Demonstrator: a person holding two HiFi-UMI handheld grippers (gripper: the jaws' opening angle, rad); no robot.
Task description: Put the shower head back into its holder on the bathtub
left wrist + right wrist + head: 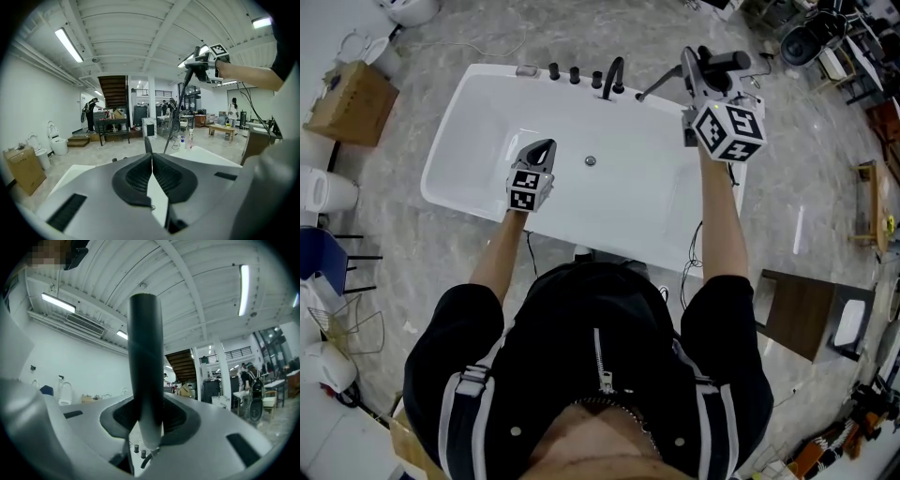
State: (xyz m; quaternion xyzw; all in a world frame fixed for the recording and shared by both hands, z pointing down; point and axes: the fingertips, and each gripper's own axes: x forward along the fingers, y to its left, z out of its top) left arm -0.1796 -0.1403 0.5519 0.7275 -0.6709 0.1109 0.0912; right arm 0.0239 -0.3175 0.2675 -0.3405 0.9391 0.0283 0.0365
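Note:
The white bathtub (478, 131) lies below me, with its dark taps (575, 74) and spout (613, 77) along the far rim. My right gripper (701, 70) is high over the tub's far right corner, shut on the dark handle of the shower head (727, 64). In the right gripper view the handle (145, 357) stands upright between the jaws of the right gripper (146, 420). The hose (656, 87) runs down to the rim beside the spout. My left gripper (542, 150) hovers over the basin, shut and empty. In the left gripper view the left gripper (151, 157) has its jaws together, and the hose (176, 117) hangs ahead.
The drain (591, 161) sits in the tub floor. A cardboard box (352, 101) and white toilets (323, 192) stand on the floor at the left. A brown panel (802, 314) stands at the right, with black cables (698, 239) by the tub's near rim.

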